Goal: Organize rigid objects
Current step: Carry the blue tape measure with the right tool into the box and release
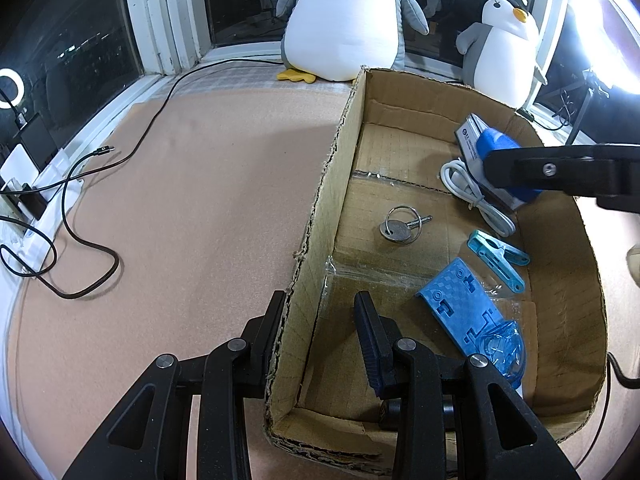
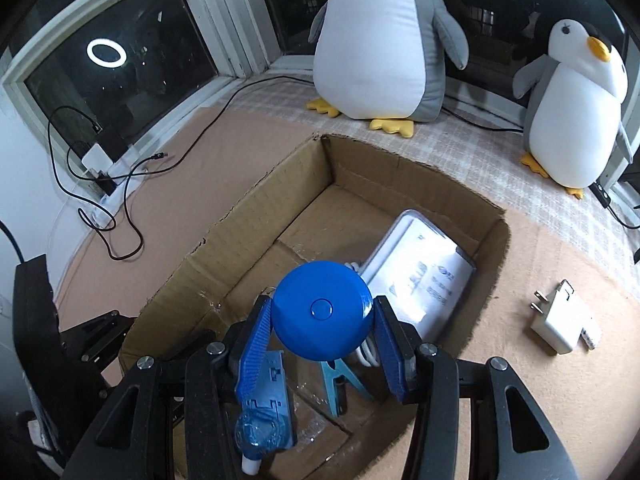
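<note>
Jaws clasp round glossy blue disc (image 2: 320, 316) with centre button.

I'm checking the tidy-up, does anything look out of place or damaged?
A white charger lies on the mat outside the cardboard box, while the other items are inside. The box's left wall is torn and ragged along its top edge.

Key ring (image 1: 401, 227), clip (image 1: 500, 259) in box (image 1: 320, 200); charger (image 2: 560, 322) outside.

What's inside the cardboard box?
In the cardboard box: key ring, white cable, clothespin, blue plastic plate, booklet. The gripper hides part.
</note>
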The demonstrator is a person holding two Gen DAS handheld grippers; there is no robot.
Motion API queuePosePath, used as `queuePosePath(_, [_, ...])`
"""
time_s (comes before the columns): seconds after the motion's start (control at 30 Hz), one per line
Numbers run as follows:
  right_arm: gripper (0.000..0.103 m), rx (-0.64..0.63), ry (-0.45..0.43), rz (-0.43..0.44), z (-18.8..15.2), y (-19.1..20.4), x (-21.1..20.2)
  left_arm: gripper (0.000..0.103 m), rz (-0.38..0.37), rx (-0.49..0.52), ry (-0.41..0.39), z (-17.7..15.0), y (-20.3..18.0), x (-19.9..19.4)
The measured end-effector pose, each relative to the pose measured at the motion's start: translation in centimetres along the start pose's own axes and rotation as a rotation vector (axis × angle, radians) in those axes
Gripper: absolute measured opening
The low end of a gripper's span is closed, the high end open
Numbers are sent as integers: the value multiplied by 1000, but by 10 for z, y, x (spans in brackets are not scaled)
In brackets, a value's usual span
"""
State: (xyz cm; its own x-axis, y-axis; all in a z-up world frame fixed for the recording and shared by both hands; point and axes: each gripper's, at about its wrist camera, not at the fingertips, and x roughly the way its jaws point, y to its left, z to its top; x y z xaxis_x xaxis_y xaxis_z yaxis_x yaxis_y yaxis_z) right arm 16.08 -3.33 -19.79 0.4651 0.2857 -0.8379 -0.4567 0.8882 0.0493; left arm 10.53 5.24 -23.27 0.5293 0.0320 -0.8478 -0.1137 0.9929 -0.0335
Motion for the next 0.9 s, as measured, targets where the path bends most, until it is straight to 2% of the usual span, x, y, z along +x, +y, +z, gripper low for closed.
queuePosePath(0.47, [47,-25,20,4,4,13,12,37,0,-1,0,-1,0,-1])
queuePosePath(0.53, [50,-26,19,6,5,15,12,37,-1,-2,0,-1,0,-1])
queuePosePath(0.6, [57,-25,15,6,6,15,11,37,-1,-1,0,0,1,0])
queuePosePath(0.9, [57,-20,12,20,5,14,9,37,-2,-2,0,0,1,0])
